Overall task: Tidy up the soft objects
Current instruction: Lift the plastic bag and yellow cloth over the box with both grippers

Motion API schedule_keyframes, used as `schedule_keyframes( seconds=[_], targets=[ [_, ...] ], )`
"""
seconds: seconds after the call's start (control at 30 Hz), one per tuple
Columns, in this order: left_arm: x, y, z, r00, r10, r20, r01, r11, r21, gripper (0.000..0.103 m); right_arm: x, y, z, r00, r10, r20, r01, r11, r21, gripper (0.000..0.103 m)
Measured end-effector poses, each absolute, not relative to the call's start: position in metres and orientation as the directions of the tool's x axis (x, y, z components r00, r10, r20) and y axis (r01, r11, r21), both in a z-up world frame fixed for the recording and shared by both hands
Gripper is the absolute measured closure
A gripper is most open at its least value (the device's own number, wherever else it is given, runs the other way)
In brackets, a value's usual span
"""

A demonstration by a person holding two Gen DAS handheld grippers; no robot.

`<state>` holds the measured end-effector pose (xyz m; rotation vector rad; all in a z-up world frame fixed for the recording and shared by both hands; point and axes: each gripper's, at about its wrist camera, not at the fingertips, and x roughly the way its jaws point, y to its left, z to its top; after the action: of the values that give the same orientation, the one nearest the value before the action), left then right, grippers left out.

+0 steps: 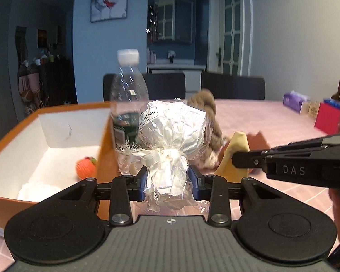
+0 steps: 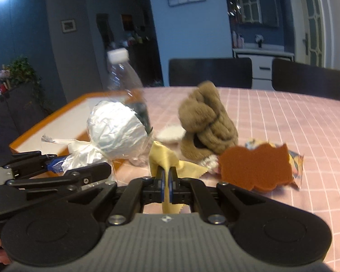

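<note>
Left gripper (image 1: 168,179) clamps wrapped bundle's (image 1: 172,131) neck, bulb forward.

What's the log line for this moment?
left gripper: shut on wrapped bundle | right gripper: shut on yellow cloth | box: orange ball inside

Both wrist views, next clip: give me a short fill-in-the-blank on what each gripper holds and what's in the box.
1. The left gripper is shut on the ____-wrapped bundle.
2. The right gripper pinches a ____ cloth.
3. Inside the box lies an ____ ball.
4. The plastic bottle has a ____ cap.

Missing words: cellophane; yellow; orange; white
</note>
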<state>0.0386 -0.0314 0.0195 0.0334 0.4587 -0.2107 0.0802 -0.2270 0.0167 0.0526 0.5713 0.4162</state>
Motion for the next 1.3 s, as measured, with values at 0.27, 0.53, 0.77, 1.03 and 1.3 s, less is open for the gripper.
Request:
schedule_keyframes(
  seconds=[0.27,0.53,0.77,1.03,1.3],
  targets=[
    [0.016,0.005,0.061,0.903,-0.200,-0.381,0.197,0.979,-0.048,0.062,0.066,-0.206,0.051,0.724,0.522,-0.452,-0.485,0.850,0.205,0.103],
    [0.023,0.036,0.091,0.906,-0.118,-0.407,0.155,0.986,0.060,0.062,0.070,-0.153,0.090,0.671,0.627,-0.395,-0.627,0.765,0.150,0.103],
    [0.054,0.061,0.103,0.895,-0.013,-0.446,0.077,0.989,0.125,0.062,0.096,-0.103,0.110,0.621,0.677,-0.395,-0.692,0.710,0.129,0.103],
    [0.109,0.080,0.076,0.838,0.115,-0.533,0.028,0.967,0.253,0.062,0.136,-0.038,0.095,0.572,0.646,-0.506,-0.739,0.673,0.023,0.103],
    [0.140,0.083,0.041,0.776,0.153,-0.611,0.116,0.919,0.377,0.062,0.177,0.000,0.052,0.531,0.549,-0.645,-0.768,0.634,-0.093,0.103]
  ],
)
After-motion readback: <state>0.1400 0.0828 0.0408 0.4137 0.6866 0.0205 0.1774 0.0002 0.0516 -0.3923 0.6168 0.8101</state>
